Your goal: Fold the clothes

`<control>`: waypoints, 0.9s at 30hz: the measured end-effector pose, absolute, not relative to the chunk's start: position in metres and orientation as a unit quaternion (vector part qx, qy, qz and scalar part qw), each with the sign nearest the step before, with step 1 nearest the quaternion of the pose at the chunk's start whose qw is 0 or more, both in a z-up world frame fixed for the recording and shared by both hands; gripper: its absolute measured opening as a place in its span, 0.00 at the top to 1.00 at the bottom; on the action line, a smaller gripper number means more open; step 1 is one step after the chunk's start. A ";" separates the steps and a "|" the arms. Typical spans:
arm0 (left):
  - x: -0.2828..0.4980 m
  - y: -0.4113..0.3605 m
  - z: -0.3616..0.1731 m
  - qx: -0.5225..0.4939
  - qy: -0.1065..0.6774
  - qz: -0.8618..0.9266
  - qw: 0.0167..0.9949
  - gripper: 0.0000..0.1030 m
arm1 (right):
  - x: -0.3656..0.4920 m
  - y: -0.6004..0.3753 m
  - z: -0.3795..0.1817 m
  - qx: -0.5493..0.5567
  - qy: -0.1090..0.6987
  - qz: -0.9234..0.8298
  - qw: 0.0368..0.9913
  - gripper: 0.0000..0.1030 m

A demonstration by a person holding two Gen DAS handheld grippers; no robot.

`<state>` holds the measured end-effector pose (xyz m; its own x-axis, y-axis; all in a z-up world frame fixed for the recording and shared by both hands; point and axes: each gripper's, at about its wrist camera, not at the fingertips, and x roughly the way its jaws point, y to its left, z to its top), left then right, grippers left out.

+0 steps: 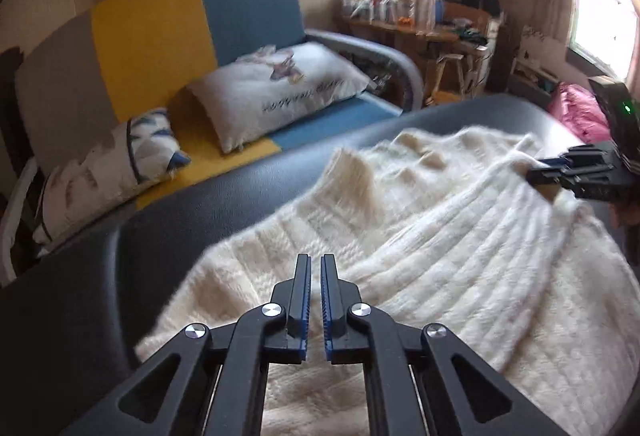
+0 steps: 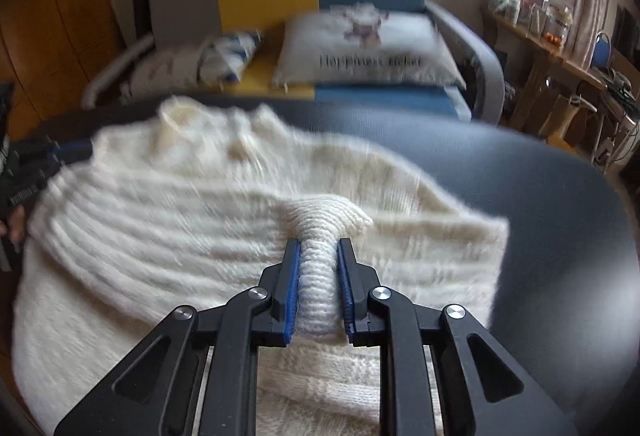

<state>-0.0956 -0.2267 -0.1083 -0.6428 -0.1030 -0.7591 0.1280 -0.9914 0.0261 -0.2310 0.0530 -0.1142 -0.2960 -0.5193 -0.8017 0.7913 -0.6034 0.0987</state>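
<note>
A dark grey desk (image 1: 224, 203) with a smooth, leather-like top and rounded corners carries a single thing: a cream knitted sweater (image 1: 420, 236). In the left wrist view the sweater covers the lower right of the frame, and bare desk shows as a band along the left and upper edges. In the right wrist view the sweater (image 2: 168, 220) fills the left and centre, with bare desk (image 2: 540, 203) along the right. Its ribbed collar lies towards the desk's far edge.
</note>
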 end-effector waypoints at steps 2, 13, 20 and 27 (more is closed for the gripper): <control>-0.088 -0.231 -0.109 0.412 0.032 -0.908 0.075 0.95 | -0.232 0.052 -0.119 0.428 0.163 -0.789 0.409 0.81; -0.041 -0.236 -0.109 0.405 0.082 -0.906 0.091 0.94 | -0.218 0.064 -0.078 0.348 0.143 -0.845 0.380 0.57; -0.037 -0.256 -0.124 0.403 0.133 -0.899 0.106 0.91 | -0.211 0.018 -0.100 0.392 0.199 -0.800 0.408 0.54; -0.028 -0.257 -0.116 0.395 0.147 -0.900 0.115 0.89 | -0.220 0.044 -0.113 0.411 0.141 -0.802 0.411 0.52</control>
